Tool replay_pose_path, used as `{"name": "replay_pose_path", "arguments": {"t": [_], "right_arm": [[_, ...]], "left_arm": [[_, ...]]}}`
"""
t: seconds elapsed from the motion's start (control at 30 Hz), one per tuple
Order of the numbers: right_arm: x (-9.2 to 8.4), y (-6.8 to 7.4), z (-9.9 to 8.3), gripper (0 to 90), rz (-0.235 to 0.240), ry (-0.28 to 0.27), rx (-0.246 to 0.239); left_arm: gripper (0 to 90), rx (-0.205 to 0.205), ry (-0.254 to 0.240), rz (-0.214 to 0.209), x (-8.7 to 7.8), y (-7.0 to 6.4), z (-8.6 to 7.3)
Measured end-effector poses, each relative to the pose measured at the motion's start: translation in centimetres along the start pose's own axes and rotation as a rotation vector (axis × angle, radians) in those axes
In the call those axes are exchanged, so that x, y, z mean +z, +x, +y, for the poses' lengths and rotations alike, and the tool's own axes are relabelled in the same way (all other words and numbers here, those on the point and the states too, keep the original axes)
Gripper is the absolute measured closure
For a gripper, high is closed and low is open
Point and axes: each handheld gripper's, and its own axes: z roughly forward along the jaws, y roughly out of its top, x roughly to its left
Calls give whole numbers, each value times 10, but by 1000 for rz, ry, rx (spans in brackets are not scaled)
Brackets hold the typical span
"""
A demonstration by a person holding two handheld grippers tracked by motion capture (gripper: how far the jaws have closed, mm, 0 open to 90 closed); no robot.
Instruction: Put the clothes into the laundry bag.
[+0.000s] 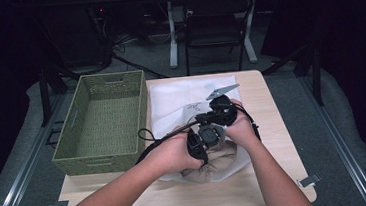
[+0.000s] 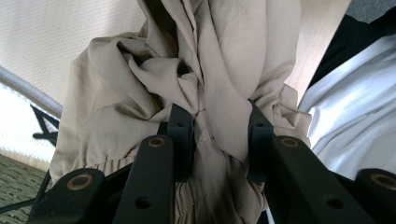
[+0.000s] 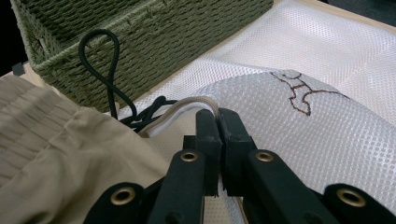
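- Two grippers are at work close together over the near half of the table (image 1: 278, 185).
- Left gripper (image 2: 215, 126) first: its jaws are clamped on a bunched fold of the beige garment (image 2: 140, 84), cloth pinched tight between the pads and spilling out on both sides.
- Right gripper (image 3: 217, 122) now: jaws pressed together on the piped edge of the white mesh bag (image 3: 299, 135), right at the rim of its opening.
- From the high view, the left gripper (image 1: 198, 147) sits just beside the right gripper (image 1: 217, 114), both hands wrapped around the tools, the garment (image 1: 217, 168) crumpled beneath them at the bag's near end.
- That mesh bag (image 1: 176, 101) lies flat across the middle of the table, stretching away from the hands, a small dark stitched mark on its top face.
- A black cord (image 3: 109, 79) loops up in front of the green woven basket (image 3: 154, 42).
- Basket (image 1: 103, 121) stands at the table's left edge, touching the bag's side.
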Motion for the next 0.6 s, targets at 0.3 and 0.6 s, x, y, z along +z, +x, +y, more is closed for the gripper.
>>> {"name": "replay_pose_path", "arguments": {"t": [0.3,0.6], "right_arm": [[-2,-1,0,878,10,-5,3],[-1,-2,-1,878,17,-1,4]], "left_arm": [[707,5,-11,-10,4,-2,6],[707,7,-8,-8,6,-5,7]]}}
